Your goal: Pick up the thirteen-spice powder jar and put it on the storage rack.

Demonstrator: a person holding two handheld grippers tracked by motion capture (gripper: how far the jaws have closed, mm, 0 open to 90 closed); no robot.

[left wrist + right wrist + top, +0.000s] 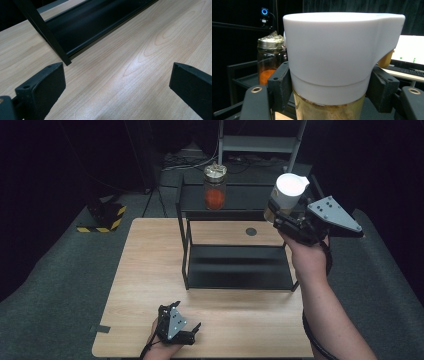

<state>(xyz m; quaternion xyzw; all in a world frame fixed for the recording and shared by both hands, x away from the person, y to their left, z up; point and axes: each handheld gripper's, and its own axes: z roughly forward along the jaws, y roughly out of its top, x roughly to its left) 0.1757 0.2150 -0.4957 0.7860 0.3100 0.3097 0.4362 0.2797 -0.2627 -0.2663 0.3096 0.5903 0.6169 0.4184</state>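
Standing nearby: orange-filled jar [215, 186], black shelf [235, 270]

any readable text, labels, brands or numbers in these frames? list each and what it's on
None can be read.
White-lidded jar held by the right gripper: no label shows.
Glass jar on the black shelf: no label readable.
Screen behind: green dots, no legible characters.

A pale wood surface [150, 270] stands on grey carpet [55, 285] under dark walls. A grey metal frame [260, 142] and cables [180, 162] sit behind; a lit monitor [410, 51] glows.
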